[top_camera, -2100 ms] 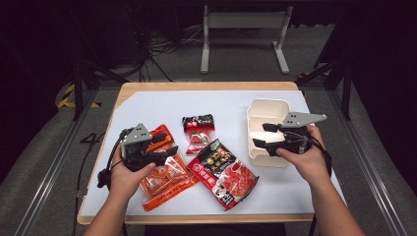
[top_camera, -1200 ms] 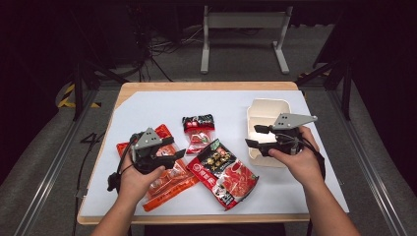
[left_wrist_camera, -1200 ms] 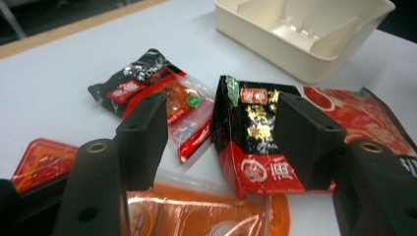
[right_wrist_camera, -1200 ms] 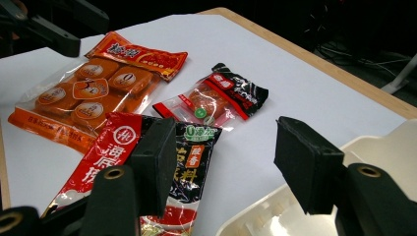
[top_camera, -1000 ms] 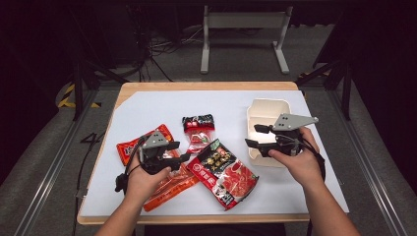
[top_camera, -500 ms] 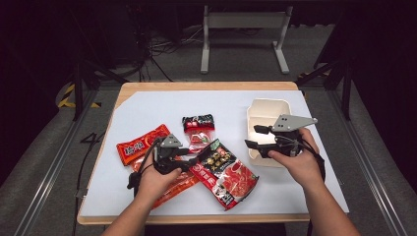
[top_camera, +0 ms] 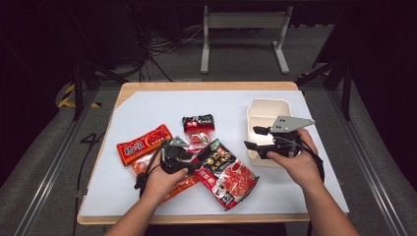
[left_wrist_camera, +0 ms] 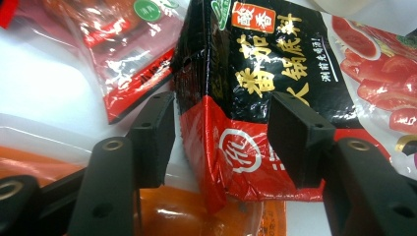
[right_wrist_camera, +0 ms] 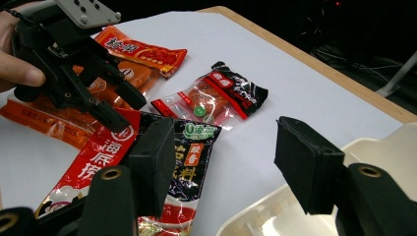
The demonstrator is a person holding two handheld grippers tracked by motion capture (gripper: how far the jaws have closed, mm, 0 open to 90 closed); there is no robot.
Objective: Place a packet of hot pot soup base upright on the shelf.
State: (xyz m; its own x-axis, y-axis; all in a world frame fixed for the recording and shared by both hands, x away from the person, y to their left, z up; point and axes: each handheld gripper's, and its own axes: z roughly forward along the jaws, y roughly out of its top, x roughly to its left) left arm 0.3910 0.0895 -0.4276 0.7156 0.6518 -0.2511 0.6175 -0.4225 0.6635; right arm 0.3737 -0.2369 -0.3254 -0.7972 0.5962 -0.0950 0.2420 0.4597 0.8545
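A black-and-red hotpot base packet lies at the table's front middle. My left gripper is down on its near red end. Its jaws have just been closing, and the packet stands buckled into a ridge between the pads, which touch it on both sides. My right gripper hovers open and holds nothing, at the front left edge of a white box.
An orange-red packet lies at the left. A small clear packet with a black top sits in the middle. An orange see-through packet lies under my left hand. White sheet covers the table.
My left hand has moved right and down, off the orange-red packet and onto the hotpot packet's end. The right hand and gripper have stayed where they were.
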